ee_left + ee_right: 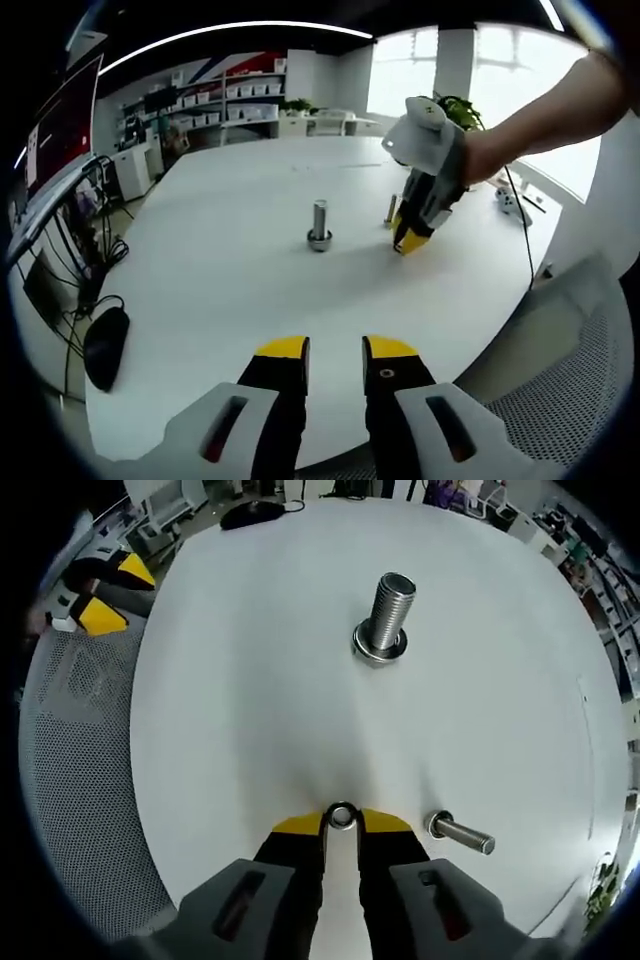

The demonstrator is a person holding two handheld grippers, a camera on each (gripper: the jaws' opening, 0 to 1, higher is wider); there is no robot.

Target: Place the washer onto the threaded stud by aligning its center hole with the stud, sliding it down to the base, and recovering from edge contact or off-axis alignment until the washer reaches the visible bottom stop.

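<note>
A steel threaded stud stands upright on the white table, with a ring-shaped base at its foot; it also stands mid-table as the stud in the left gripper view. My right gripper is shut on a small metal washer, held low near the table, well short of the stud. That right gripper comes in from the right, a hand on it, tips down beside the stud. My left gripper is open and holds nothing, near the table's near edge.
A second bolt lies on its side just right of my right gripper's tips; it shows as the bolt behind that gripper. A black mouse rests at the left table edge. A mesh chair stands beside the table.
</note>
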